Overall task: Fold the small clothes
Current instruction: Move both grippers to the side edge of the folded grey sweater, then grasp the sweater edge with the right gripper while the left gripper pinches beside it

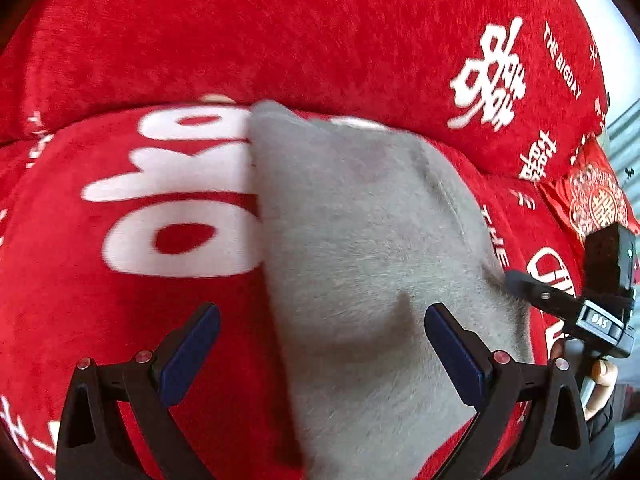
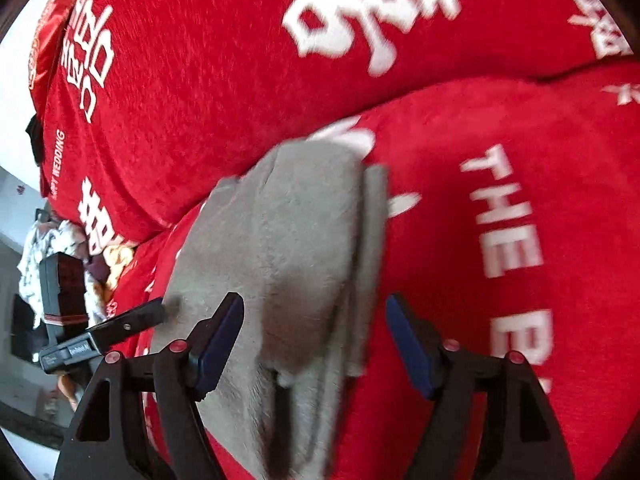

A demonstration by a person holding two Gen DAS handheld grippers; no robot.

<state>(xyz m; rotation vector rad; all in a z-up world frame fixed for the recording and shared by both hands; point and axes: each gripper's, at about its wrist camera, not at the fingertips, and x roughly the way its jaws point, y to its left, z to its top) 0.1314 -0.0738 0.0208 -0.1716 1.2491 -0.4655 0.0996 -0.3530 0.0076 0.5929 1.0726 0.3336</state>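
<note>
A grey fuzzy garment (image 1: 360, 240) lies folded lengthwise on a red blanket with white lettering (image 1: 140, 300). My left gripper (image 1: 320, 332) is open just above the garment's near end, its left finger over the blanket and its right finger over the cloth. In the right wrist view the same garment (image 2: 288, 240) shows a folded edge along its right side. My right gripper (image 2: 316, 328) is open and straddles that near right edge. The right gripper shows at the right of the left wrist view (image 1: 532, 288); the left gripper shows at the left of the right wrist view (image 2: 136, 318).
A red cushion with white characters (image 1: 320, 32) rises behind the garment. A red patterned packet (image 1: 596, 200) lies at the far right. A pile of mixed clothes (image 2: 60, 248) sits beyond the blanket's left edge.
</note>
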